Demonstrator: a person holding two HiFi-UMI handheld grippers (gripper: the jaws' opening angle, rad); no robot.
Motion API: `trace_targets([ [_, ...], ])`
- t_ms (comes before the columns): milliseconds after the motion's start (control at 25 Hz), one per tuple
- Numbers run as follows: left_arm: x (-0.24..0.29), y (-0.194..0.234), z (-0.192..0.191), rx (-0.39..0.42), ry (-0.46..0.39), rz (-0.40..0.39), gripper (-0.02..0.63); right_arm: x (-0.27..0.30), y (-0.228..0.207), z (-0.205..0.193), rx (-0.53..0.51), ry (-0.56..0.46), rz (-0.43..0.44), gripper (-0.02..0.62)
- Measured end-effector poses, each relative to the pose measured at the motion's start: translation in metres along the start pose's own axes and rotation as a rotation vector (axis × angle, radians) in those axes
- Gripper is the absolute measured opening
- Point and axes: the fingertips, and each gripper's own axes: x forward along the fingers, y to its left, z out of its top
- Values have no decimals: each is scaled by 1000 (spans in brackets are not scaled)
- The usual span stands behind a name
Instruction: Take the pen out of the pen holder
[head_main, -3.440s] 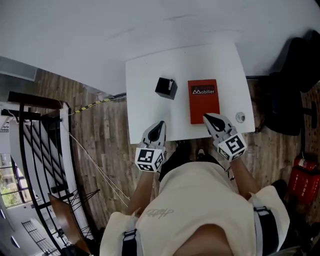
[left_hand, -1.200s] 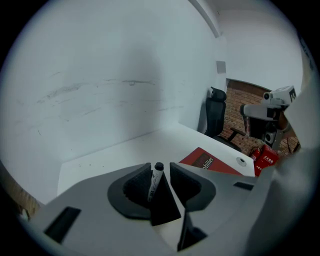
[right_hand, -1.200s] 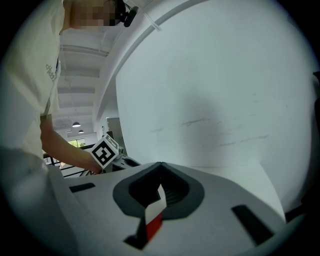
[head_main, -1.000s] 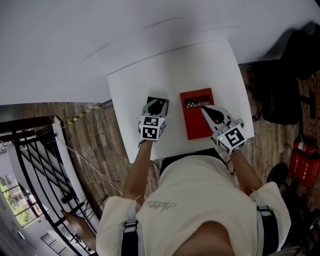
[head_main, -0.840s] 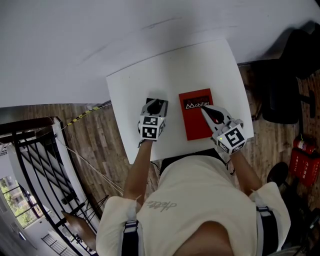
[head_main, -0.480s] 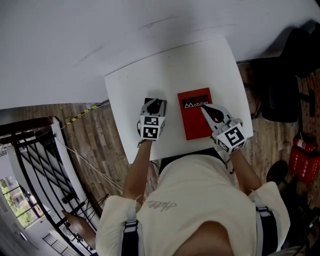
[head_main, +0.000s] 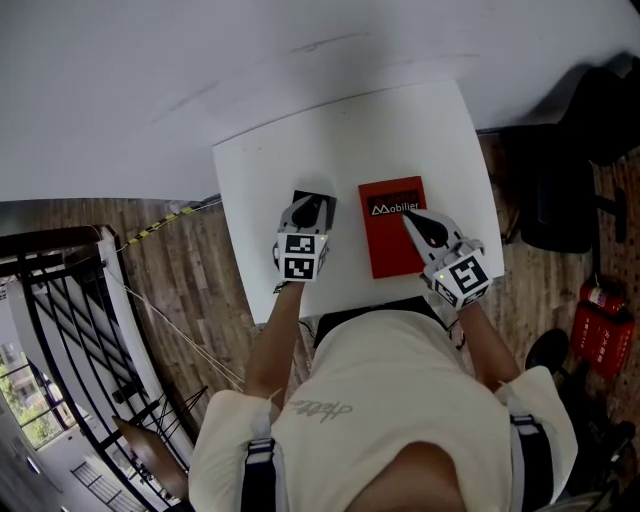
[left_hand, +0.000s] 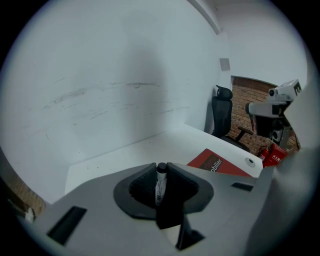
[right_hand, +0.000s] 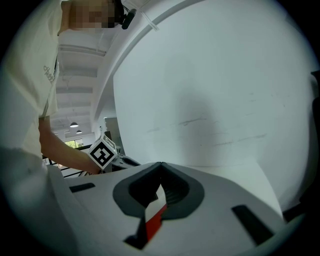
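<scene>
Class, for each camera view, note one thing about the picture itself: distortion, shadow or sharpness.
Head view: evenly lit and sharp; the edges of the table bow slightly. Left gripper view: fisheye with black corners; the pen clamped between the jaws is sharp. Right gripper view: same black corners; a faint soft shadow lies on the wall.

On the white bench: a red book right of centre, a black pen holder just left of it, a small round disc near the right edge.
</scene>
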Motion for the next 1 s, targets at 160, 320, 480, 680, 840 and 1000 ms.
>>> trace_targets([
  [160, -18, 5, 10, -41, -72, 9, 78, 1, 8, 3, -10, -6, 10, 6],
  [320, -41, 13, 19, -114, -151, 12, 78, 3, 17, 8, -22, -9, 16, 6],
  [480, -64, 22, 31, -178, -222, 12, 78, 5, 25, 13, -38, -10, 24, 6],
  [680, -88, 27, 42, -189, -273, 14, 78, 9, 34, 18, -51, -13, 38, 6],
  [840, -108, 28, 50, -176, -302, 13, 78, 15, 39, 27, -72, -22, 52, 6],
  [1000, -130, 30, 57, -165, -330, 19, 78, 17, 44, 41, -95, -39, 53, 6],
])
